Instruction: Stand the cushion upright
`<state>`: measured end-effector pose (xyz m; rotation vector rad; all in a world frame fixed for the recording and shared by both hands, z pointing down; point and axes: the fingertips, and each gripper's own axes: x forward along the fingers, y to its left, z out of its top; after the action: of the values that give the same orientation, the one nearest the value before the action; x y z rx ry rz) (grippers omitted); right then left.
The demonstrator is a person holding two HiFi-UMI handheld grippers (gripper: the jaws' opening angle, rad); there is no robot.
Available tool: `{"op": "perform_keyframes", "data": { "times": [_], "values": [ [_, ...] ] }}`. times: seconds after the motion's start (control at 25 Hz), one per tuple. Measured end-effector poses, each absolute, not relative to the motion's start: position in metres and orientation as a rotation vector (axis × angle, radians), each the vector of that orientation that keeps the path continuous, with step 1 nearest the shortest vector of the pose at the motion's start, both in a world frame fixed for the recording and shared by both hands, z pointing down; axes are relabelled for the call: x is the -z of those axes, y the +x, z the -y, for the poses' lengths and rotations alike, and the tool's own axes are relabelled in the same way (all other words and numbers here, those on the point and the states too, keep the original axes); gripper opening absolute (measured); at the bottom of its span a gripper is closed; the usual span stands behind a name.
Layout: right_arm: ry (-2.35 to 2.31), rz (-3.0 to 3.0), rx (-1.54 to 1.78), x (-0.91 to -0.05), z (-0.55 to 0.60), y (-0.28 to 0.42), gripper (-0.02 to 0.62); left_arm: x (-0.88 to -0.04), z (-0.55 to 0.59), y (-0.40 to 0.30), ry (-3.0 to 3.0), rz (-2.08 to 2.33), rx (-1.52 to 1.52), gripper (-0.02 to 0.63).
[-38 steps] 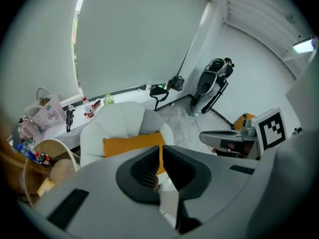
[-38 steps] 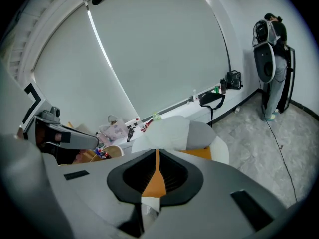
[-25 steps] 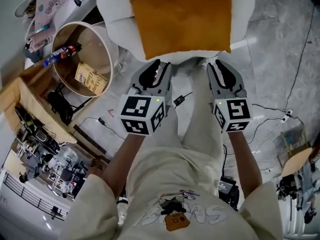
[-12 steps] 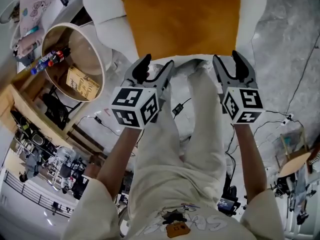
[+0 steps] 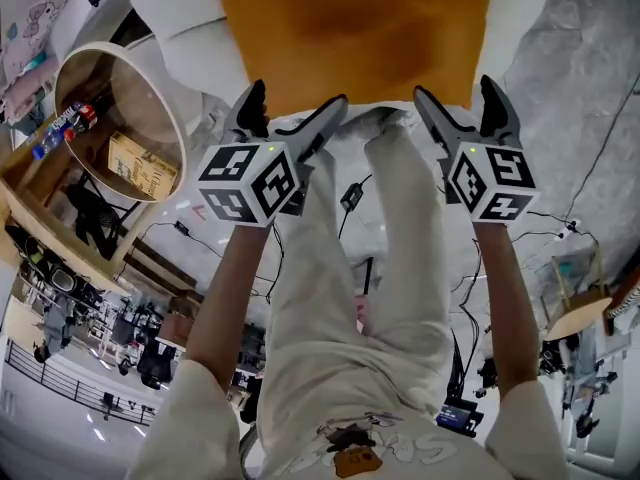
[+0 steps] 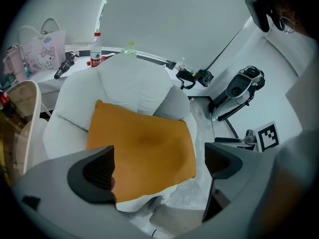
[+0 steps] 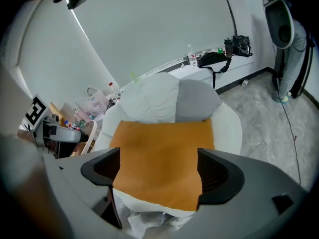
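Orange cushion (image 5: pixel 350 38) lay flat on seat of white armchair (image 5: pixel 175 13), far edge toward the backrest pillows; not upright. L gripper (image 5: pixel 297 98) and R gripper (image 5: pixel 455 90) hung side by side at cushion's near edge, L toward its left corner, R toward its right; both angled downward. Jaws of each had just been opening and stood spread wide; nothing between the pads in either gripper view; cushion seen beyond the gaps, no grip on it. Round tub (image 5: pixel 135 93) w/ a book (image 5: pixel 140 163) inside stood beside armchair, L side.
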<state>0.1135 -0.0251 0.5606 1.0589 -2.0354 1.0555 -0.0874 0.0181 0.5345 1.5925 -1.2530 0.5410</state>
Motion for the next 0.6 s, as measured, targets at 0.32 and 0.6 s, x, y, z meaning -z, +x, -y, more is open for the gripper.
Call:
{"op": "perform_keyframes", "data": {
  "times": [0.32, 0.6],
  "values": [
    [1.042, 1.954, -1.052, -0.614, 0.027, 0.115, 0.494, -0.595, -0.022, -0.106, 1.544, 1.300, -0.612, 0.571],
    [1.043, 1.904, -1.057, -0.661, 0.026, 0.116, 0.491, -0.646, -0.013, -0.108, 1.528, 1.304, -0.697, 0.563]
  ]
}}
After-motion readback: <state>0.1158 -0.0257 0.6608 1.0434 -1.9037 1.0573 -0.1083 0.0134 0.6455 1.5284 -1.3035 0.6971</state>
